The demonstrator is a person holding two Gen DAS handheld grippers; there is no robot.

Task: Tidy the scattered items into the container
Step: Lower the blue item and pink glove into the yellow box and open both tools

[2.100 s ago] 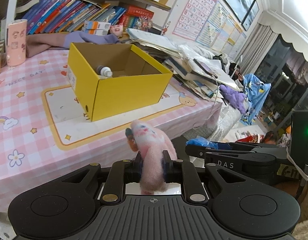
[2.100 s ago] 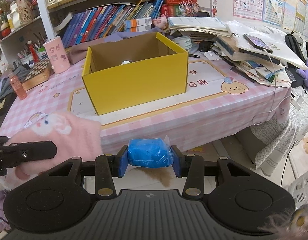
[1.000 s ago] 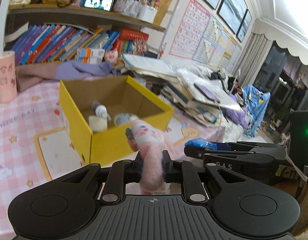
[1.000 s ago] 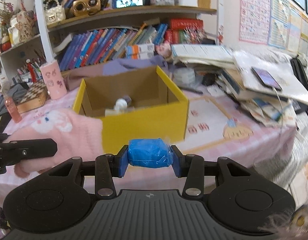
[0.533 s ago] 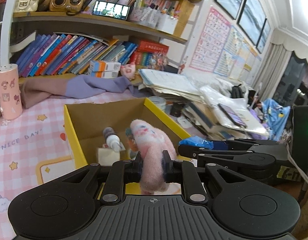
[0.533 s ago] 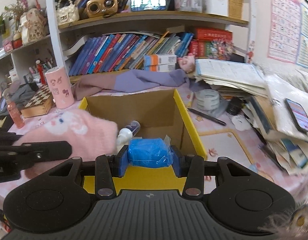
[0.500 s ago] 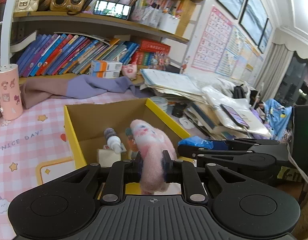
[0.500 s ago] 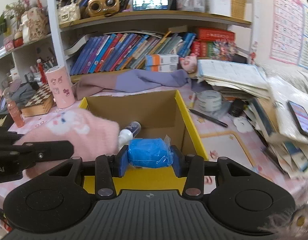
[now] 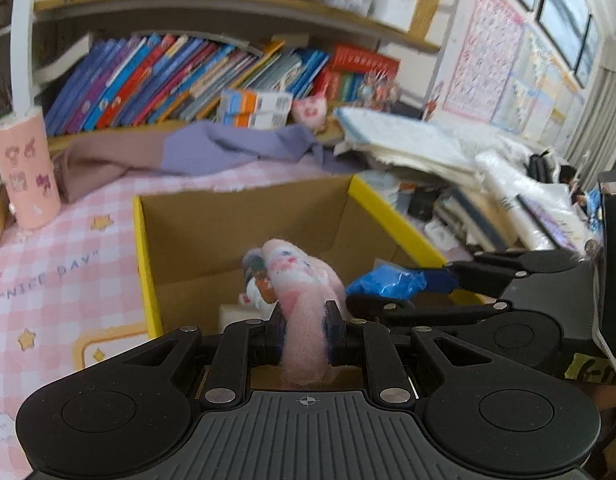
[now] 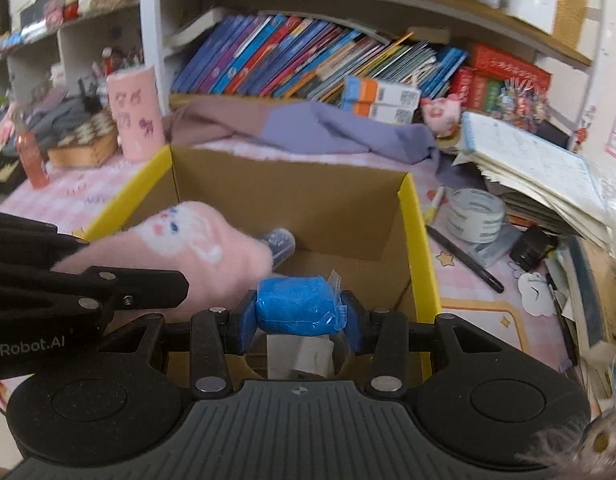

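yellow box [image 10: 421,256] with brown inside — pink sock [image 10: 176,248], blue packet [image 10: 296,306], pink-checked tablecloth [image 9: 52,280].

one yellow box [image 10: 421,256], one pink sock [image 9: 304,280], one blue packet [image 10: 298,306], one small bottle [image 10: 282,242] inside. two grippers: left [image 9: 306,326] and right [image 10: 298,320]. on the desk [image 9: 56,280]: one pink cup [image 10: 136,114], one tape roll [image 10: 473,210], one pen [image 10: 463,258].

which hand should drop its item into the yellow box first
Probably right: the right gripper, shut on the blue packet, hangs over the yellow box. The left gripper's pink plush looks nearer the front wall.
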